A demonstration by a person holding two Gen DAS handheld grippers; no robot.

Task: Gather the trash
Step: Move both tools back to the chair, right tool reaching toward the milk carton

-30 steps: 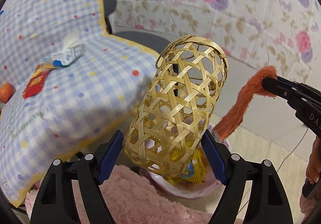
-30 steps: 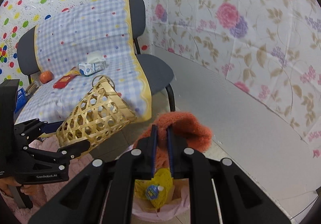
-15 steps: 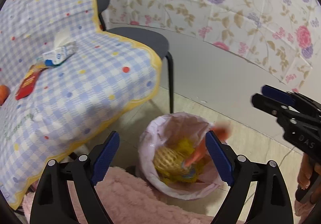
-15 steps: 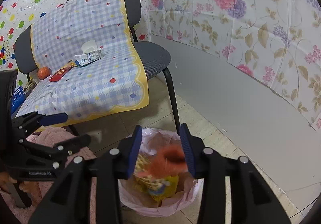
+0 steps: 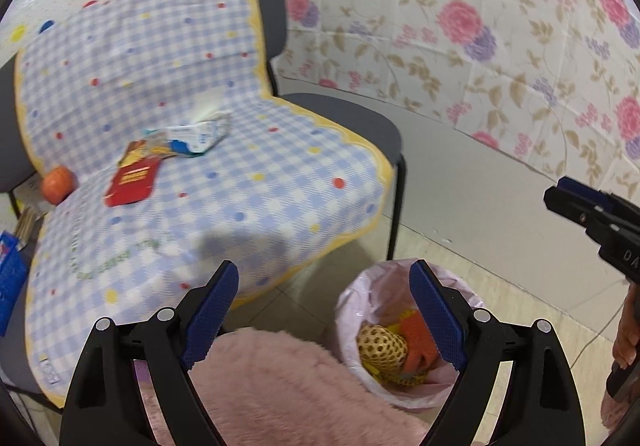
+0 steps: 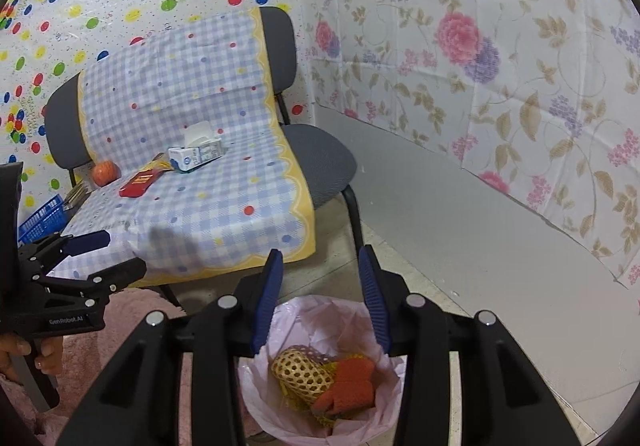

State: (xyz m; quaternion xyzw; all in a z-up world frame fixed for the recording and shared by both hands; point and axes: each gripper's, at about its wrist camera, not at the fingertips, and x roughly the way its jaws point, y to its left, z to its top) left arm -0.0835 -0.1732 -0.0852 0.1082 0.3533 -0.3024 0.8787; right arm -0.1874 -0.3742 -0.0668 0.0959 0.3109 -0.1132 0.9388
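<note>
From the left wrist, the left gripper (image 5: 324, 310) spreads its fingers wide and empty over a pink fluffy rug (image 5: 276, 386), beside a chair (image 5: 340, 118) draped in a blue checked cloth (image 5: 240, 206) bearing a red packet (image 5: 132, 180) and milk carton (image 5: 200, 134). From the right wrist, the right gripper (image 6: 320, 302), fingers having just parted halfway with nothing between, hangs above the pink-lined trash bin (image 6: 384, 418) on the tiled floor (image 6: 432, 278), holding a woven bamboo basket (image 6: 302, 370) and orange cloth (image 6: 352, 386), by floral-papered walls (image 6: 500, 66).

Black claw (image 6: 320, 298) frame, blue ribbed pads (image 6: 267, 302), silver screws (image 6: 227, 302).
</note>
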